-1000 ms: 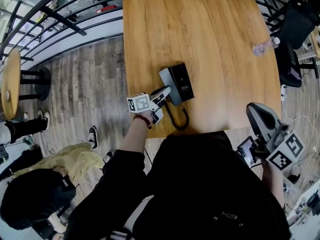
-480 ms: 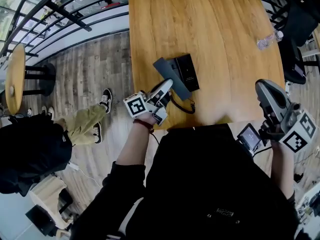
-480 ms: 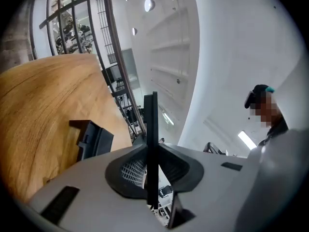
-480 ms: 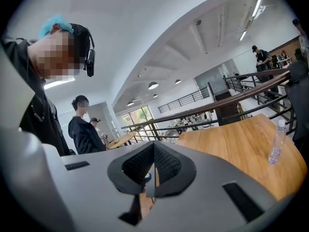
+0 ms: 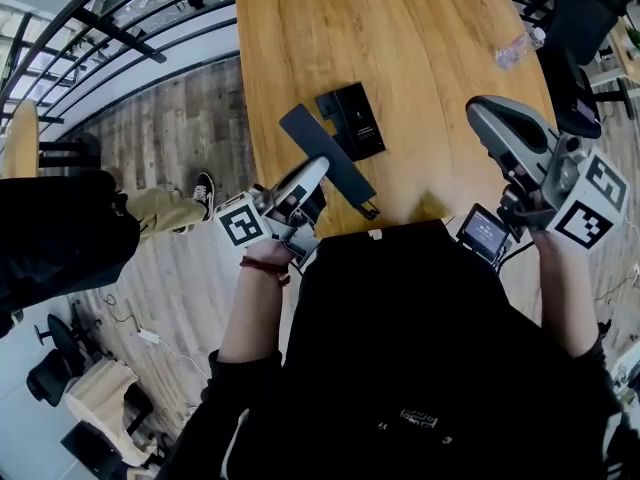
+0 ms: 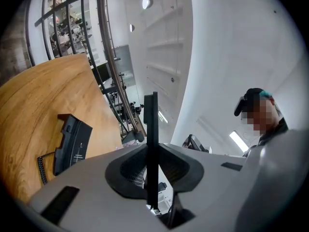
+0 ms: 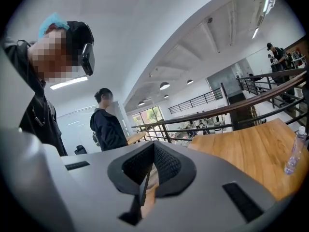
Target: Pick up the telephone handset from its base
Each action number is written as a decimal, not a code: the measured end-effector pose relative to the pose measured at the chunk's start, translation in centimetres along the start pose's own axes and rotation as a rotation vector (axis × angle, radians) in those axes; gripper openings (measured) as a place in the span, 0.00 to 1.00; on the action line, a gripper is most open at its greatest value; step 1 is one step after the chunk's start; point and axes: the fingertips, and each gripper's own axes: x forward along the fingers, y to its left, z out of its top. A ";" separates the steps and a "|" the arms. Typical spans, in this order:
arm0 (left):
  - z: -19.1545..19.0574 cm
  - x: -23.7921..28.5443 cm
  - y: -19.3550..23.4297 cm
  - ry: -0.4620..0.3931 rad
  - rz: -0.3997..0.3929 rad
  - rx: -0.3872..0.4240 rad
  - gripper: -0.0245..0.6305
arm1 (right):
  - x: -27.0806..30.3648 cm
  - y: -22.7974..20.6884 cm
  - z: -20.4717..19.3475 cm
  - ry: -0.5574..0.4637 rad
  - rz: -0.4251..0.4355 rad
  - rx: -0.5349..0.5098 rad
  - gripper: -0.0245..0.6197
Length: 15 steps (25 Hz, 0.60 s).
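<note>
In the head view, the left gripper [image 5: 312, 174] pinches the lower part of the telephone handset [image 5: 322, 154], a flat dark bar that it holds slantwise over the near edge of the wooden table [image 5: 420, 58]. The base [image 5: 352, 120] lies on the table just beyond it, at the handset's upper right. The right gripper [image 5: 486, 118] hovers over the table's right near corner, well apart from the phone. A plastic water bottle [image 5: 518, 46] lies far off by the right edge, and a bystander [image 5: 60, 238] stands on the floor to the left, below a dark railing [image 5: 120, 38]. In the left gripper view, the pads press on the handset, seen edge-on and upright; the base and its coiled cord [image 6: 42, 168] sit lower left on the tabletop, clear of the handset. In the right gripper view, the pads are pressed together with nothing between them, and the table stretches off to the right.
</note>
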 end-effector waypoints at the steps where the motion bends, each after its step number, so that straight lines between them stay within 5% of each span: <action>1: 0.1 -0.1 -0.5 0.000 -0.002 0.015 0.15 | 0.3 0.2 0.1 -0.001 0.006 -0.005 0.06; 15: -0.3 -1.0 -8.2 -0.006 -0.072 0.093 0.15 | 1.8 4.1 -0.6 -0.005 0.067 -0.071 0.06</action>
